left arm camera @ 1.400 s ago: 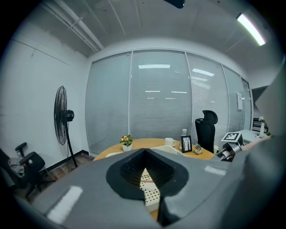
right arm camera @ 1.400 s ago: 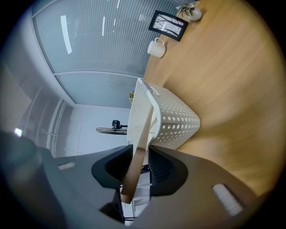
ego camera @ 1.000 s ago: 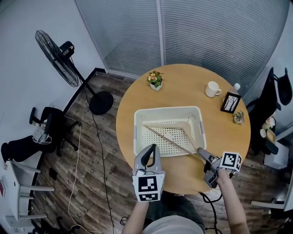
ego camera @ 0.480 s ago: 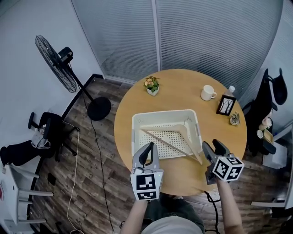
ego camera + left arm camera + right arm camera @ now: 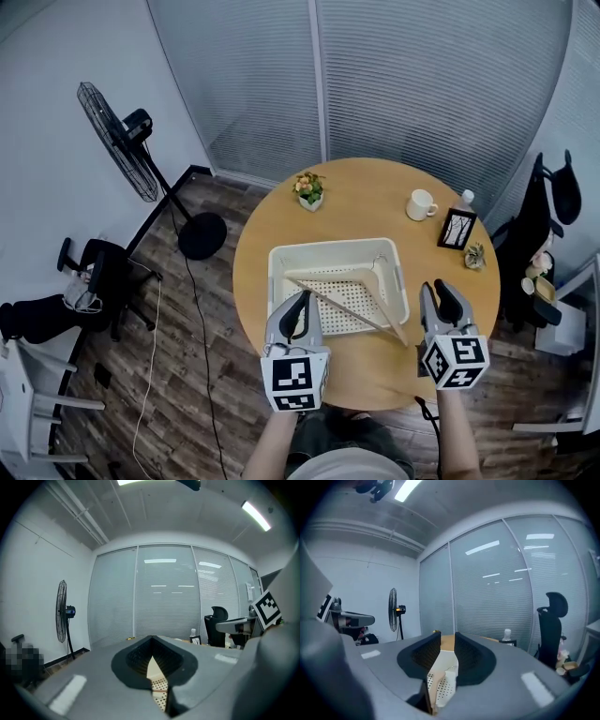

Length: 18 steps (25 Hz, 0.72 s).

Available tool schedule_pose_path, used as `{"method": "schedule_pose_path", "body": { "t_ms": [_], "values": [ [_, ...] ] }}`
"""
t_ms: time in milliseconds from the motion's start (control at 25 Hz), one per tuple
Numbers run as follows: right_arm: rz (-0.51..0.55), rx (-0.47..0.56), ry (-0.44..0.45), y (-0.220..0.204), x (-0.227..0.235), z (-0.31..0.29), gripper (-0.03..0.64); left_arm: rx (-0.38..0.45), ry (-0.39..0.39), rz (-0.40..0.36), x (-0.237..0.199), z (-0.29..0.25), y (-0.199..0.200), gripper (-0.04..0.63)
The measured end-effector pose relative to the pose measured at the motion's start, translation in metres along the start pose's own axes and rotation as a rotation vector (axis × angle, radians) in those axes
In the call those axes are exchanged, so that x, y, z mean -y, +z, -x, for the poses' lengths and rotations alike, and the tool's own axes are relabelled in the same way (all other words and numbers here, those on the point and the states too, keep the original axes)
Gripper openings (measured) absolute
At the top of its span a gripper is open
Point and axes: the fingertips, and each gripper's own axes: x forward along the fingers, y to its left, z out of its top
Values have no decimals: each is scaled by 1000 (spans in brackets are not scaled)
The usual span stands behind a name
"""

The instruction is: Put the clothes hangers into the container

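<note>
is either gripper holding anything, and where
Nothing held: left gripper shut and empty; right gripper has just been closing on nothing; the hanger lies in the basket.

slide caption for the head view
Wooden clothes hanger in a white perforated plastic basket, one end over the rim, on a round wooden table.

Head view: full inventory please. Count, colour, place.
table: 1, round, wood, centre
basket: 1, white, perforated, near side of table
clothes hanger: 1, wood, inside basket, one end at its near right corner
flower pot: 1, white, table far left
mug: 1, white, table far right
picture frame: 1, black, right of mug
bottle: 1, clear, behind frame
small plant: 1, green, nearer than frame
standing fan: 1, black, floor left
office chairs: 2, black, floor left and right
left claw: 1, grey, shut, empty, above table's near edge
right claw: 1, grey, jaws just been closing, apart, nothing between
</note>
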Motion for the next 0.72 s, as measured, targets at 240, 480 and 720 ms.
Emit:
{"method": "schedule_pose_path", "body": {
  "t_ms": [240,480,720],
  "values": [
    [122,78,-63,23,-9,10,77,37,16,-8,-5,4,16,0],
    [111,128,-89,33,-11,17,43,68,32,3,-9,6,28,0],
    [124,134,-141,31,-10,24,25,86,36,10,-10,10,35,0]
  ]
}}
